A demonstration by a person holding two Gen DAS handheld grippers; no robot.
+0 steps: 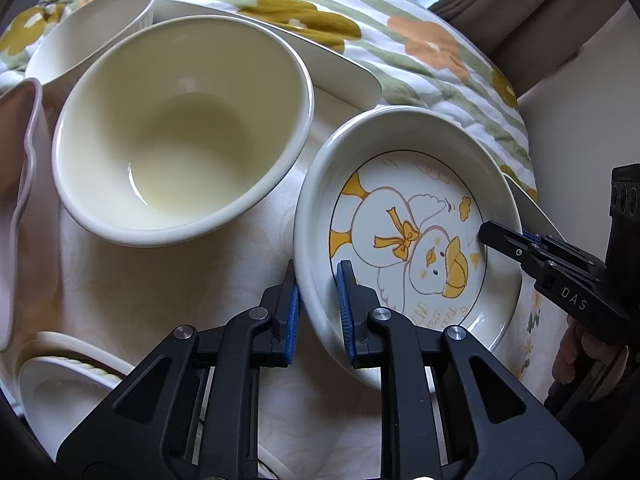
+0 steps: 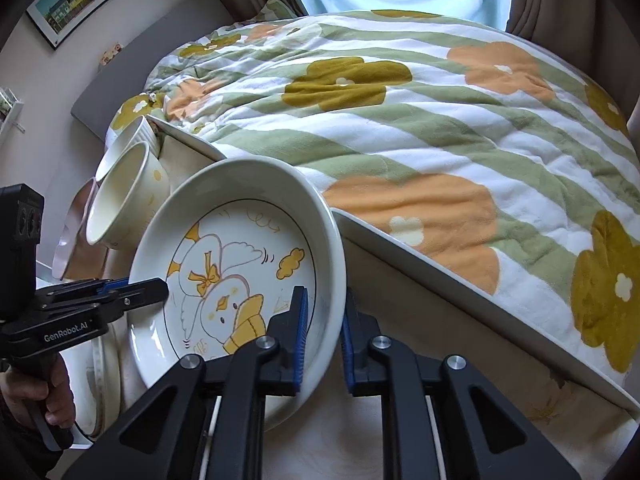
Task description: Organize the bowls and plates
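Note:
A white deep plate with a yellow duck drawing (image 1: 424, 208) lies on the pale tray surface, at the right of the left wrist view. My left gripper (image 1: 318, 292) is shut on its near left rim, one blue pad inside and one outside. My right gripper (image 1: 486, 234) is clamped on the opposite rim. In the right wrist view the same duck plate (image 2: 240, 248) appears tilted. There my right gripper (image 2: 325, 304) is shut on its right rim, and my left gripper (image 2: 160, 288) bites the left rim.
A large cream bowl (image 1: 180, 128) stands left of the plate, a ribbed white bowl (image 1: 92, 32) behind it, and a pink dish (image 1: 16, 200) at the far left. Small white dishes (image 1: 60, 380) sit near left. The white tray's rim (image 2: 440, 256) borders a flowered quilt (image 2: 400, 120).

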